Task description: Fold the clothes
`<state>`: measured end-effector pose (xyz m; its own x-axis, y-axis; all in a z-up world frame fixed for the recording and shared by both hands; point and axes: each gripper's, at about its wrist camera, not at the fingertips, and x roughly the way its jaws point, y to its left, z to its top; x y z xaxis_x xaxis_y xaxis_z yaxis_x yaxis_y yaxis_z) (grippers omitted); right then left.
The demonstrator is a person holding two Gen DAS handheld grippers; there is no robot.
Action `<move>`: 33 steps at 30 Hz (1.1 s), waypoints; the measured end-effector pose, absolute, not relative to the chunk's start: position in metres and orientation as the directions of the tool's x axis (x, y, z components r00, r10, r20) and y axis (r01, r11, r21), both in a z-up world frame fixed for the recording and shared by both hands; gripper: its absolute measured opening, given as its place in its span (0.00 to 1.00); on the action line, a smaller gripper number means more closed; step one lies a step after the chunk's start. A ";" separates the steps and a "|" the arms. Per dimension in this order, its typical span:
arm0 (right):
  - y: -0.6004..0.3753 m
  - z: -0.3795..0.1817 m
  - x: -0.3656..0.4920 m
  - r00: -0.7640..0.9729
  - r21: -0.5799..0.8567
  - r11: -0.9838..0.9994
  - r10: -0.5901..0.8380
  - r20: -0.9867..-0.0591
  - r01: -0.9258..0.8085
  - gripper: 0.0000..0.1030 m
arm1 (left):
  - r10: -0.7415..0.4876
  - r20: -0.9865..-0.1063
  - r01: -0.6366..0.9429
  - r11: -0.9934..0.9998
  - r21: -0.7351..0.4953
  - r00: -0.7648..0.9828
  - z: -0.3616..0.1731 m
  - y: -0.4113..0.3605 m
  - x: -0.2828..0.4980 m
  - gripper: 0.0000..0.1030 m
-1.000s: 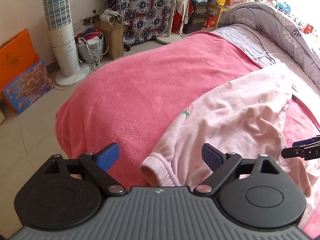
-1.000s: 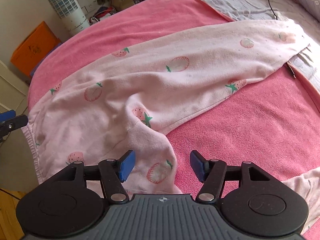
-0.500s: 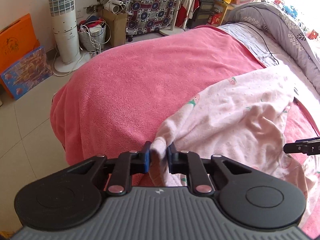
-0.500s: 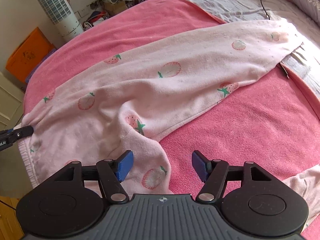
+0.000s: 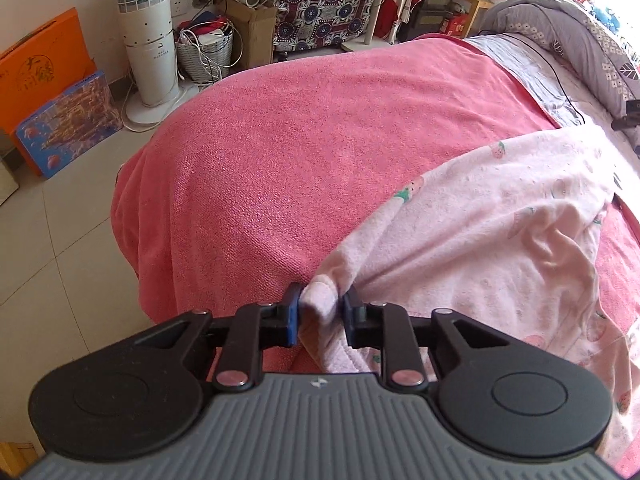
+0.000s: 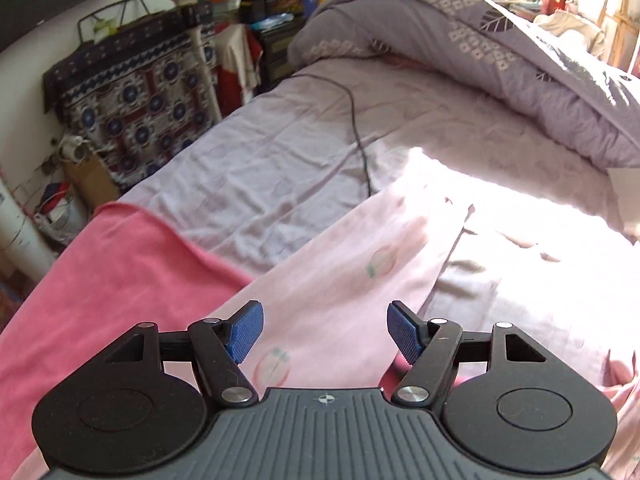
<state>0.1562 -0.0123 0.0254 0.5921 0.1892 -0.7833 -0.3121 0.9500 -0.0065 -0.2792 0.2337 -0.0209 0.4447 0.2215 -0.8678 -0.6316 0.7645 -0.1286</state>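
Pale pink pyjama trousers with strawberry prints (image 5: 500,248) lie spread across a pink blanket (image 5: 300,140) on the bed. My left gripper (image 5: 322,316) sits at the near end of the trousers, and a bunched fold of the hem fills the gap between both blue pads. Its jaws are opening slightly while the cloth still touches both sides. My right gripper (image 6: 324,330) hovers over one trouser leg (image 6: 360,276) near the leg's far end. Its jaws are opening, the pads stand wide apart, and they hold nothing.
A grey sheet (image 6: 280,152) with a black cable (image 6: 356,120) lies beyond the blanket, and a heaped grey quilt (image 6: 500,60) lies behind it. On the floor to the left stand a tower fan (image 5: 146,32), a wire basket (image 5: 204,52) and an orange box (image 5: 40,72).
My left gripper closed from wide open onto the trousers' hem and now holds it bunched. My right gripper swung away from the crotch fold toward the far end of the leg over the grey sheet.
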 end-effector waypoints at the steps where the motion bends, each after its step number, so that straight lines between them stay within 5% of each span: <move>1: -0.013 0.022 0.174 0.604 -0.024 0.953 0.173 -0.778 -0.304 0.67 | 0.226 -0.869 -0.632 0.765 -0.122 0.441 -0.021 0.233 -0.278 0.30; 10: -0.005 -0.029 0.292 0.598 -0.037 0.986 0.069 -0.798 -0.163 0.66 | 0.258 -0.889 -0.626 0.779 -0.039 0.377 -0.025 0.227 -0.263 0.32; 14: -0.029 -0.040 0.330 0.575 0.061 0.997 0.072 -0.815 -0.038 0.49 | 0.226 -0.904 -0.639 0.766 -0.064 0.362 -0.024 0.237 -0.260 0.32; 18: -0.054 -0.048 0.366 0.533 0.101 0.992 0.047 -0.845 0.072 0.49 | 0.209 -0.908 -0.637 0.766 -0.079 0.363 -0.026 0.240 -0.260 0.32; 26: -0.032 -0.071 0.396 0.439 -0.021 1.000 -0.022 -0.898 0.006 0.70 | 0.224 -0.911 -0.632 0.774 -0.050 0.346 -0.027 0.235 -0.254 0.29; 28: -0.022 -0.075 0.397 0.436 -0.077 0.997 -0.061 -0.898 -0.021 0.62 | 0.227 -0.911 -0.630 0.775 -0.045 0.345 -0.027 0.234 -0.253 0.30; 30: -0.019 -0.074 0.394 0.455 -0.115 0.993 -0.096 -0.885 -0.015 0.33 | 0.229 -0.911 -0.631 0.775 -0.042 0.342 -0.027 0.234 -0.252 0.30; 33: -0.029 -0.067 0.394 0.461 -0.095 0.995 -0.090 -0.883 0.012 0.20 | 0.232 -0.910 -0.628 0.777 -0.039 0.343 -0.027 0.234 -0.252 0.30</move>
